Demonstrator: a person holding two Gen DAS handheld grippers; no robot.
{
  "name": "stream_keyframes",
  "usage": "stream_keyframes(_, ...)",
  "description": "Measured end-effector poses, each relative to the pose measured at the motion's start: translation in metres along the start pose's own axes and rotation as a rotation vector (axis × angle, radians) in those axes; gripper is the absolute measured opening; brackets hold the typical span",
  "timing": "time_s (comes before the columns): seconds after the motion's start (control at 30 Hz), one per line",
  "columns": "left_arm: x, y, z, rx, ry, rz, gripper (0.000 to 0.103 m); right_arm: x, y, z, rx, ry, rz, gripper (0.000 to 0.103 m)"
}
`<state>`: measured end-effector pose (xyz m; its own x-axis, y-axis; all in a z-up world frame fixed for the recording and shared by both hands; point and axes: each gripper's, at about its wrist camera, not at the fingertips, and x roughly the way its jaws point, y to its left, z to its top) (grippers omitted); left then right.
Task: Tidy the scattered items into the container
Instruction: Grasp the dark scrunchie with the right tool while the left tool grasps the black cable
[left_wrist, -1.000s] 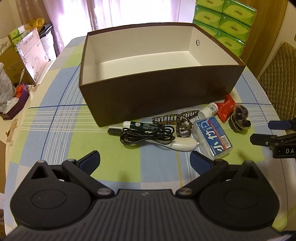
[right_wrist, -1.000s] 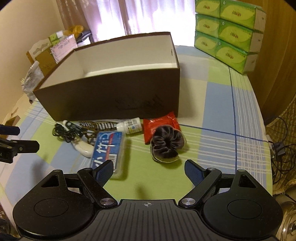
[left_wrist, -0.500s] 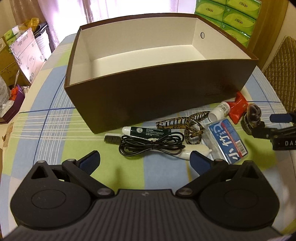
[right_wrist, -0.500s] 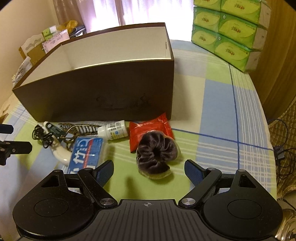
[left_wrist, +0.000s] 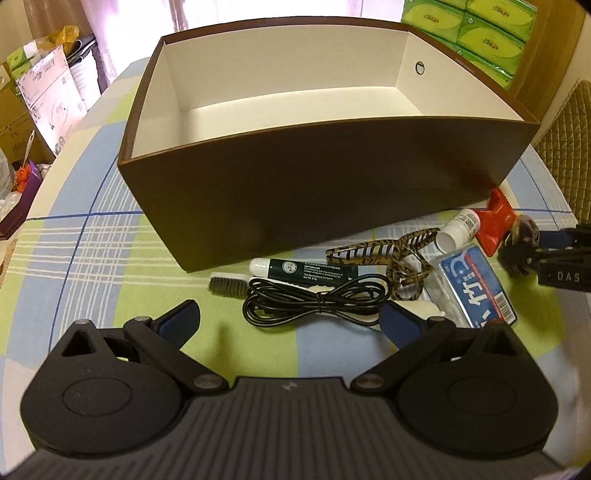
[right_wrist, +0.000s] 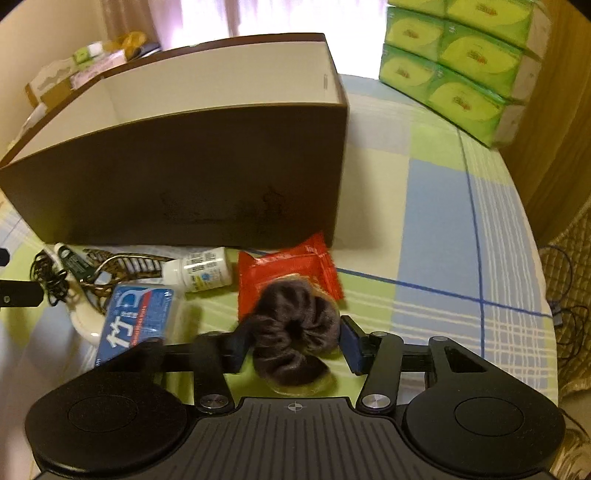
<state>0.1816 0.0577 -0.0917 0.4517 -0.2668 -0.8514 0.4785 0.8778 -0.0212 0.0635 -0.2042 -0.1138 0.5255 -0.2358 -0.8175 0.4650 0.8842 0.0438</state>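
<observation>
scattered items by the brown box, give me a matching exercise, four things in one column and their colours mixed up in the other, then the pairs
Things:
1. scrunchie
2. snack packet
3. coiled cable
4. small bottle

Colours:
a. white
b. dark brown
c. black
d. red

Pairs: 1-b, 2-d, 3-c, 4-a

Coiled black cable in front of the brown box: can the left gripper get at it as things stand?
Probably yes. The left gripper is open, and the coiled black cable lies just ahead with nothing on top, though it overlaps a white handle and a dark green tube.
</observation>
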Motion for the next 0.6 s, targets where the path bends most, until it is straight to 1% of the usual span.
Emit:
stream_keyframes(0.03,0.001,-0.001,0.0,0.001,-0.001,-0.001,0.102,0.0,0.0,-0.001,0.001,0.003,0.007,0.043)
stream_keyframes(0.07,0.002,-0.001,0.001,0.002,-0.003,-0.005,0.102,0.001,0.001,-0.001,0.003,0.006,0.016,0.041)
stream_keyframes(0.3,0.009,-0.003,0.003,-0.038,0.013,-0.06,0.102,0.003,0.005,-0.003,0.002,0.008,0.018,0.042)
stream_keyframes(0.47,0.016,-0.004,0.003,-0.049,0.022,-0.065,0.102,0.003,0.005,-0.002,0.005,0.007,0.021,0.042)
stream_keyframes(0.6,0.023,0.002,0.003,-0.08,0.031,-0.091,0.102,0.004,0.004,-0.002,0.003,0.007,0.024,0.042)
